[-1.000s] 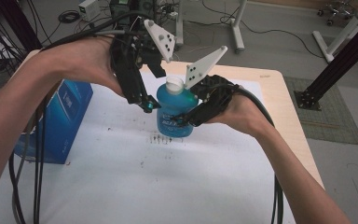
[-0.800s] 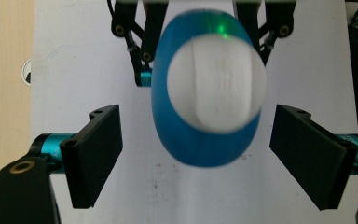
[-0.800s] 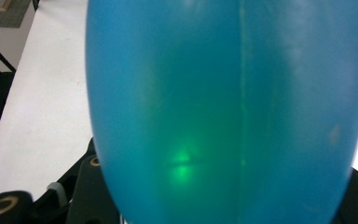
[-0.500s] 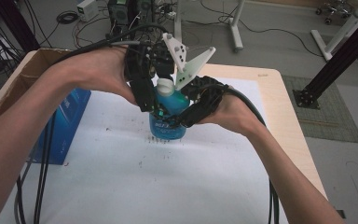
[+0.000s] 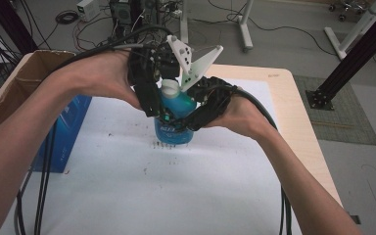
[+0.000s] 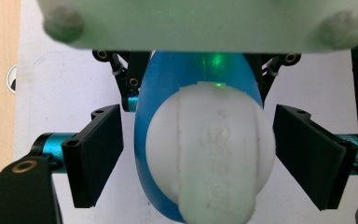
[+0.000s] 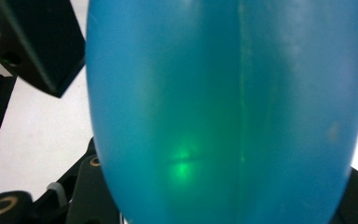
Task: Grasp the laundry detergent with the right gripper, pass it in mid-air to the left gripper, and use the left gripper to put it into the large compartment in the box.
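Moved left claw (image 6: 198, 154) over bottle (image 5: 174, 117) cap (image 6: 212, 154), jaws apart, not gripping yet. Kept right claw (image 5: 188, 122) clamped on bottle on desk (image 5: 293, 112). Cap still on.

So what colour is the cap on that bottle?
White, on a blue bottle; the cap shows best in the left gripper view.

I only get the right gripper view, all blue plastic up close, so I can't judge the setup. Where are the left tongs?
Observer: The left tongs straddle the white cap of the translucent blue plastic bottle, open, pads clear of it.
Operator: Is the bottle standing?
Observer: Yes, seemingly upright on the white paper-covered table.
Operator: Anything beside it?
Observer: A blue cardboard box, left of it and apart.
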Tool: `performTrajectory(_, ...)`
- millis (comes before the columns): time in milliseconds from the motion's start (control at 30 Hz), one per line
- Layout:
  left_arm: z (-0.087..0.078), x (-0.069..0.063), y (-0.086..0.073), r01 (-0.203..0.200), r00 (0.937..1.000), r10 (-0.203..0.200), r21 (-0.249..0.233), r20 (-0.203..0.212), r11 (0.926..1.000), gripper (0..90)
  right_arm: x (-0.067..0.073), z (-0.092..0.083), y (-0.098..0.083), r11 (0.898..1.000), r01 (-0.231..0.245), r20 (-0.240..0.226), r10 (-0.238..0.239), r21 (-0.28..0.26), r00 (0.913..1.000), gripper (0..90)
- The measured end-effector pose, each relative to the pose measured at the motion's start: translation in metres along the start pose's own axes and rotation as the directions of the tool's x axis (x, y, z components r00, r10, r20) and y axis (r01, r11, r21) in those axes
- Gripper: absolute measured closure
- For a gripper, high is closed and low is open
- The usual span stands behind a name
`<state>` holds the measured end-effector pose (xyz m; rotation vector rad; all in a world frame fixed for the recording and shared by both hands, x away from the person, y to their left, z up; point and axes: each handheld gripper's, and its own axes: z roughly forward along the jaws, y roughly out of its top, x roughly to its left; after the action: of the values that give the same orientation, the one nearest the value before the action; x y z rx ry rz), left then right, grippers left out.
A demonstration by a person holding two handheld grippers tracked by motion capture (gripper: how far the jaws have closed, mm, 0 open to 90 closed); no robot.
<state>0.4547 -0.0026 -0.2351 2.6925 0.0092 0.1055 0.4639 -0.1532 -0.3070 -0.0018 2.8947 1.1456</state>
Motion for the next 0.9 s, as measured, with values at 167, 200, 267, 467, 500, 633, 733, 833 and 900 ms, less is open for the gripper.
performTrajectory(167, 0.0015, -0.0011, -0.0008, -0.004, 0.9999, 0.004, -0.001, 0.009, 1.0000, 22.5, 0.0003, 0.0006, 0.0003, 1.000, 0.000, -0.004, 0.000, -0.002, 1.0000, 45.8)
performTrajectory(200, 0.0016, -0.0011, -0.0008, -0.003, 0.9999, 0.003, -0.003, 0.010, 1.0000, 22.7, 0.0002, 0.0008, 0.0004, 1.000, 0.004, -0.004, -0.005, -0.004, 1.0000, 45.7)
performTrajectory(267, 0.0016, -0.0010, -0.0007, -0.004, 0.9999, 0.004, -0.004, 0.014, 1.0000, 22.7, 0.0004, 0.0008, 0.0006, 1.000, 0.001, -0.005, -0.001, -0.001, 1.0000, 45.7)
performTrajectory(467, 0.0010, -0.0016, -0.0008, -0.008, 0.9999, 0.008, -0.002, 0.013, 1.0000, 25.5, 0.0005, 0.0025, 0.0000, 1.000, -0.001, -0.008, 0.001, 0.009, 1.0000, 45.7)
performTrajectory(500, 0.0010, -0.0015, -0.0009, -0.006, 0.9999, 0.006, -0.002, 0.016, 1.0000, 25.6, 0.0007, 0.0028, 0.0000, 1.000, -0.002, -0.007, 0.002, 0.011, 1.0000, 45.7)
performTrajectory(633, 0.0016, -0.0017, -0.0009, -0.014, 0.9997, 0.013, 0.007, 0.020, 0.9999, 26.8, 0.0008, 0.0036, -0.0001, 1.000, -0.003, -0.011, 0.003, 0.012, 0.9999, 45.7)
performTrajectory(733, 0.0028, -0.0013, -0.0009, -0.012, 0.9998, 0.012, 0.009, 0.014, 0.9999, 26.8, 0.0008, 0.0040, 0.0001, 1.000, -0.002, -0.012, 0.002, 0.010, 0.9999, 45.7)
performTrajectory(833, 0.0040, -0.0007, -0.0013, -0.011, 0.9999, 0.010, 0.015, 0.012, 0.9998, 26.9, 0.0010, 0.0045, 0.0002, 1.000, -0.002, -0.012, 0.002, 0.010, 0.9999, 45.7)
performTrajectory(900, 0.0046, -0.0010, -0.0017, -0.010, 0.9998, 0.010, 0.019, 0.020, 0.9998, 27.0, 0.0010, 0.0045, 0.0000, 1.000, -0.004, -0.014, 0.004, 0.013, 0.9999, 45.7)
